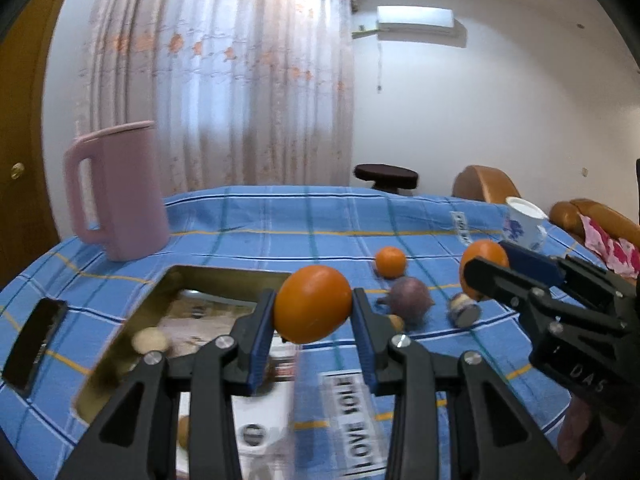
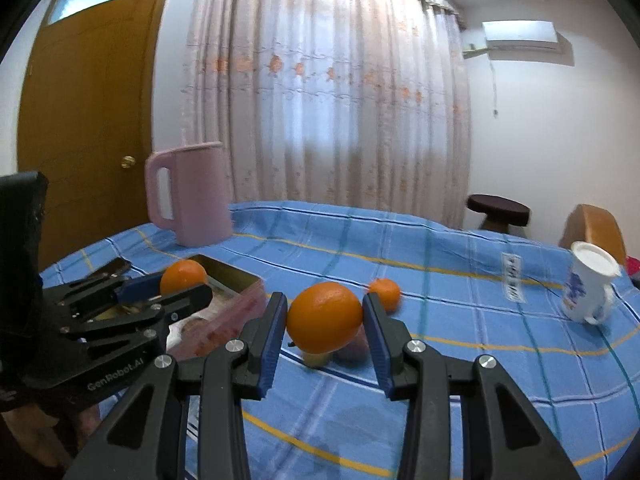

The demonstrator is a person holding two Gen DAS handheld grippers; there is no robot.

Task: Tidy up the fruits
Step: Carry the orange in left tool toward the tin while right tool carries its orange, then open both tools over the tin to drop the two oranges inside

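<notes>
left gripper [image 1: 313, 322] pinches an orange [image 1: 312, 308] above the tin box [image 1: 120, 332] edge | right gripper [image 2: 325, 330] pinches a second orange [image 2: 324, 322] over the blue cloth [image 2: 460, 344] | only left view shows purple fruit [image 1: 410, 300], phone [image 1: 34, 344] | loose orange [image 2: 385, 293] behind; cup [image 2: 588, 288] near right edge

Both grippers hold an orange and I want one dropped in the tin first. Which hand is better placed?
Left, probably. The left gripper, shut on a round orange fruit, hangs at the gold rectangular metal tin. The right gripper, shut on its own orange, hangs over the blue checked tablecloth beside it.
</notes>
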